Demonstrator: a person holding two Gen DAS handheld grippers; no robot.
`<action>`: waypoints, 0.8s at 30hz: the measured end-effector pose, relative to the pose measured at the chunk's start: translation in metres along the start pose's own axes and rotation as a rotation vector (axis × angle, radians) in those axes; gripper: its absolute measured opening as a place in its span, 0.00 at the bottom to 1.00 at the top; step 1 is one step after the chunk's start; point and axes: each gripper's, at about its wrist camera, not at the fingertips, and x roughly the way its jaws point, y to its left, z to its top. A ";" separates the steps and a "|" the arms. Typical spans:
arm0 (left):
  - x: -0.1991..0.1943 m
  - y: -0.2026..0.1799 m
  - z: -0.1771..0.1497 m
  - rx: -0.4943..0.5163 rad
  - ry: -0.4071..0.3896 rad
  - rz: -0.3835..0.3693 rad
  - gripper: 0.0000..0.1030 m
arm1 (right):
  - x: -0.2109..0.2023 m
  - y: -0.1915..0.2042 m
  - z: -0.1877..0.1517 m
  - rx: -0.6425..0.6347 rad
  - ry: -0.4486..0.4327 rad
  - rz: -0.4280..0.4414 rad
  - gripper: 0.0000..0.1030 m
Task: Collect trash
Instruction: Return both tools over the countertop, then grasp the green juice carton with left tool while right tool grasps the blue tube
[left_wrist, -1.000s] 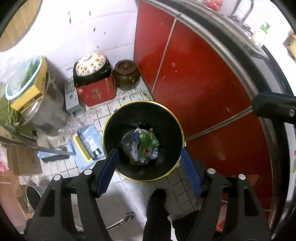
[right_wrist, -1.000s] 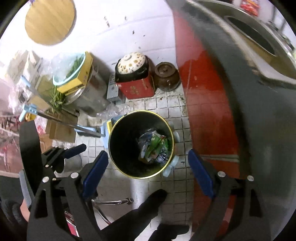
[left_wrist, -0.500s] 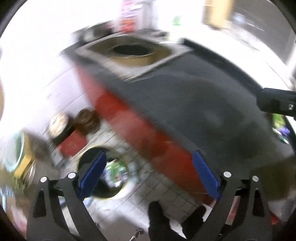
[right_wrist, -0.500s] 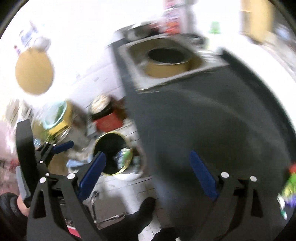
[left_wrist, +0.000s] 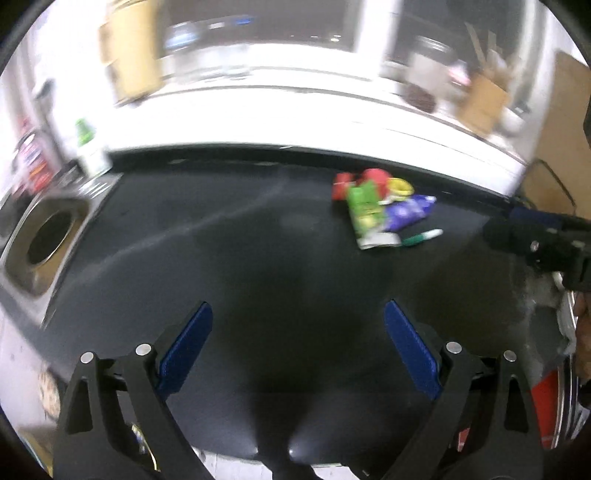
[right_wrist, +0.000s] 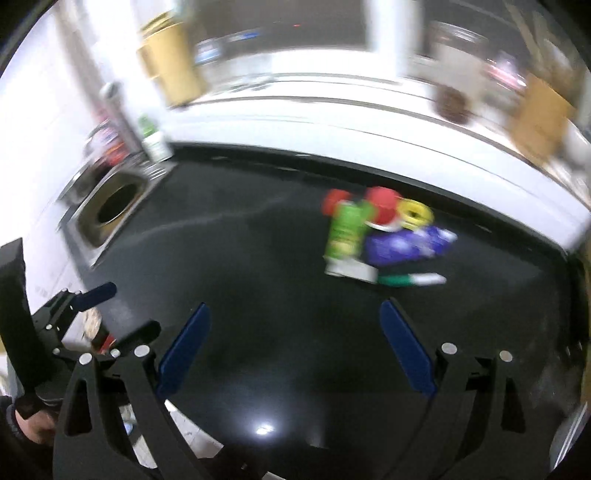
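Note:
A small pile of trash lies on the black countertop (left_wrist: 258, 258) toward the back right. It holds a green packet (left_wrist: 364, 206), a purple packet (left_wrist: 406, 212), red pieces (left_wrist: 375, 177), a yellow ring (left_wrist: 400, 186) and a green marker (left_wrist: 421, 238). My left gripper (left_wrist: 297, 306) hangs open and empty over bare counter, short of the pile. My right gripper (right_wrist: 291, 306) is also open and empty, with the green packet (right_wrist: 345, 232), purple packet (right_wrist: 402, 247) and marker (right_wrist: 410, 279) ahead to its right. Both views are motion-blurred.
A steel sink (left_wrist: 48, 236) (right_wrist: 114, 206) is set in the counter's left end, with a green-capped bottle (left_wrist: 88, 147) (right_wrist: 153, 136) behind it. Cardboard boxes (left_wrist: 484, 99) stand on the white ledge at the back. The other gripper (left_wrist: 535, 240) shows at the right edge.
Both grippers have swung up and away from the black bin on the floor to above the counter. The bin has left view and the trash pile has appeared. The left jaws widened.

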 end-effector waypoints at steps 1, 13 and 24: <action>0.001 -0.009 0.001 0.018 0.002 -0.007 0.89 | -0.003 -0.014 -0.004 0.019 -0.004 -0.014 0.87; 0.032 -0.068 0.035 0.093 0.035 -0.050 0.89 | -0.009 -0.078 -0.016 0.128 -0.017 -0.052 0.87; 0.087 -0.086 0.068 0.080 0.070 -0.035 0.89 | 0.032 -0.114 0.009 0.158 0.001 -0.047 0.87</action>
